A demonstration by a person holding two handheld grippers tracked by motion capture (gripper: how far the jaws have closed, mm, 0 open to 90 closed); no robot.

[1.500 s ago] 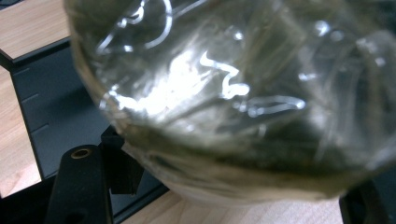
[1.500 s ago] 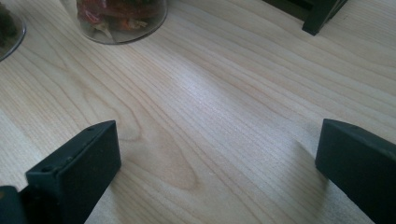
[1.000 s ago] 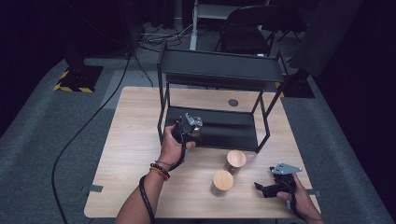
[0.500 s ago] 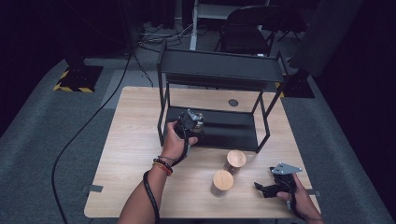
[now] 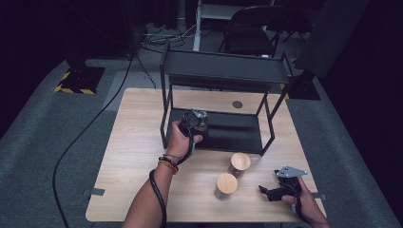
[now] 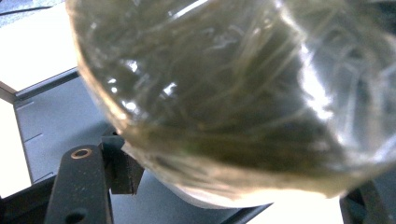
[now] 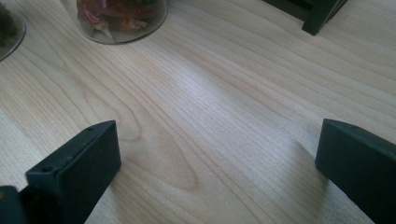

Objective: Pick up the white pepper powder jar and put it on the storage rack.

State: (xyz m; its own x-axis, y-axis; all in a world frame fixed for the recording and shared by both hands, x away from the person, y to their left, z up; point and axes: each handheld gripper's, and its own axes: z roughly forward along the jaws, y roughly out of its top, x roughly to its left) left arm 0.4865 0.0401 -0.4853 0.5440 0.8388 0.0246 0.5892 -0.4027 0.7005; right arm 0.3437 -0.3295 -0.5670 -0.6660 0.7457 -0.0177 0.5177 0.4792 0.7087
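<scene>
My left gripper (image 5: 197, 120) is shut on a clear glass jar (image 6: 233, 93) of dark, stringy contents, held at the front left of the black rack's lower shelf (image 5: 233, 131). In the left gripper view the jar bulges between the jaws, with the grey shelf (image 6: 56, 116) just below it. Two more jars with round wooden lids (image 5: 240, 162) (image 5: 226, 183) stand on the table in front of the rack. My right gripper (image 5: 269, 192) rests low at the table's front right, open, nothing between its fingers (image 7: 74, 168). A jar of red pieces (image 7: 122, 18) stands ahead of it.
The two-tier black metal rack (image 5: 223, 71) stands at the back middle of the wooden table (image 5: 133, 156). One rack foot (image 7: 322, 14) shows in the right gripper view. A second jar's edge (image 7: 9, 25) is at that view's left. A cable (image 5: 81, 137) runs over the floor.
My left hand has carried the jar a little forward, toward the rack's lower shelf. The right gripper has stayed still.
</scene>
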